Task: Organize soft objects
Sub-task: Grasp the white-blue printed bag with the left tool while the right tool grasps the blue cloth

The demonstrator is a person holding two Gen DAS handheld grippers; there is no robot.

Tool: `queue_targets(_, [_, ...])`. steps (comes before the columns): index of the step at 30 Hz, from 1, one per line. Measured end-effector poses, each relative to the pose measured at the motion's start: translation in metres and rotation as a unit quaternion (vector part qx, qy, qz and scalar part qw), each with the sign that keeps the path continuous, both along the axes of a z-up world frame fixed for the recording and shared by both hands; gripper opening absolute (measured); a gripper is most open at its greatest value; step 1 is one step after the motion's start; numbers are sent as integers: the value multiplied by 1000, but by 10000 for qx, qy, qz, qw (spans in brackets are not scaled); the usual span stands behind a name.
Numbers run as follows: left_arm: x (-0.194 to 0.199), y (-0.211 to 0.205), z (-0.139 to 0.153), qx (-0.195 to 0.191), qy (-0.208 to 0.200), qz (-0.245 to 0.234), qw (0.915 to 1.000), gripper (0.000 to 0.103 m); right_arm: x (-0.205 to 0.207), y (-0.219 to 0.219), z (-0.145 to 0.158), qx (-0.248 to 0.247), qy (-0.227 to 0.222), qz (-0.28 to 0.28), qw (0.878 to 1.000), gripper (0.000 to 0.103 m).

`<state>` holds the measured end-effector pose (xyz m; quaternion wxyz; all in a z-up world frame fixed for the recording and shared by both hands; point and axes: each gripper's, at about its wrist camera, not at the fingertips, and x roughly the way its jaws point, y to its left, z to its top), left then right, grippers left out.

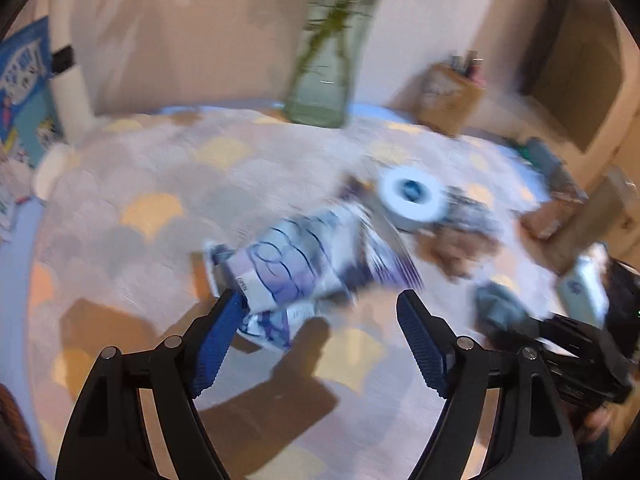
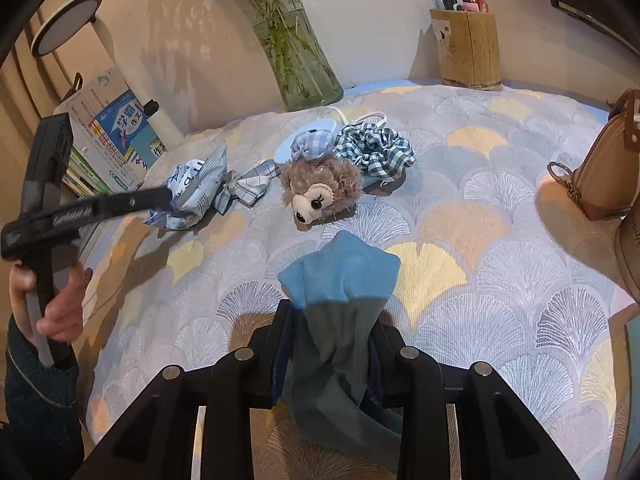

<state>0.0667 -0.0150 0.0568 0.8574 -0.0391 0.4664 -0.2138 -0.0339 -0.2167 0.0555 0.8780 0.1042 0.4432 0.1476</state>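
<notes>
Right claw (image 2: 332, 344), bottom centre of its view: clamped on a blue sock (image 2: 340, 280), toe end spilling forward over the patterned worktop (image 2: 480, 240). Left claw (image 1: 320, 320) spread wide, blurred; a tissue pack (image 1: 288, 276) lies at its left finger, contact uncertain. Mid-frame beyond the sock: plush bear head (image 2: 320, 192), then a checked scrunchie (image 2: 376, 152). Upper frame: glass vase (image 2: 296, 60), wooden pen holder (image 2: 470, 48).

Glass vase (image 2: 298, 68), pen holder (image 2: 470, 50), books (image 2: 116, 136)
</notes>
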Motion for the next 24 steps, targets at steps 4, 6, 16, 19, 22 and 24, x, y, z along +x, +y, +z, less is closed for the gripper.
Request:
queue_targets(4, [-29,-14,14,-40,-4,-602,9982,78,1,-3,-1,85,18,7,10000,32])
queue_targets(6, [-35,-14,25,333,-279,-477,9979,78,1,-2,-1,89,12,19,10000,32])
queue_targets(16, [18,-41,-9,1089,-311,-185,9934,76,1,-5,-1,156,17,22,9999,35])
queue_targets(19, [23,-45,-22,1144,-186,-168,9931,50,-1,-8,0,300,-14,59,9995,53])
queue_targets(22, [22,-40,-24,904,-118,-125,9958,39,-2,-7,2,213,-41,-3,9998,56])
queue_targets(24, [19,-37,-21,976,-176,-28,9951,39,-3,-3,2,106,-63,-1,9999,56])
